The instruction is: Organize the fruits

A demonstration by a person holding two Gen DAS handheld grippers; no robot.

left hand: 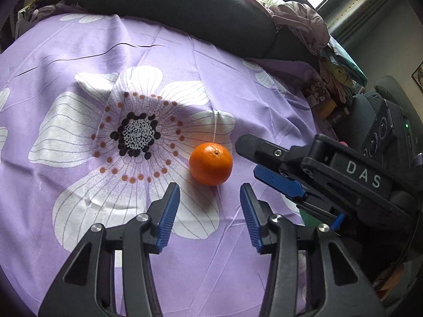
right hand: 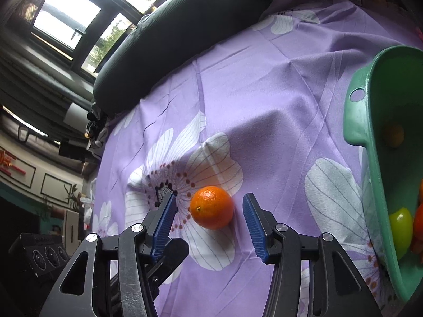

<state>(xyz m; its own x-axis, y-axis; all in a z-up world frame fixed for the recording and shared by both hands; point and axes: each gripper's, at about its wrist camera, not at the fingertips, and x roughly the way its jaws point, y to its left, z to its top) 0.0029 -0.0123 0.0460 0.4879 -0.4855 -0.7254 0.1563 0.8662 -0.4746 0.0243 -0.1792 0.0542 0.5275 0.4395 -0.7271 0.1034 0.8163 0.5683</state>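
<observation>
An orange (left hand: 211,163) lies on the purple flowered cloth (left hand: 79,52). In the right wrist view the orange (right hand: 211,207) sits just ahead of and between the tips of my right gripper (right hand: 210,200), which is open and not touching it. My left gripper (left hand: 210,187) is open and empty, just short of the orange. The right gripper (left hand: 253,158) also shows in the left wrist view, coming in from the right with its tips beside the orange. A green basket (right hand: 364,121) at the right edge holds a green fruit (right hand: 400,227) and red-orange fruits (right hand: 419,224).
A black cushioned chair back (left hand: 171,2) borders the far edge of the cloth. Piled fabric and clutter (left hand: 304,23) lie at the far right. A window (right hand: 66,13) is behind. A black speaker (right hand: 39,256) stands left of the table.
</observation>
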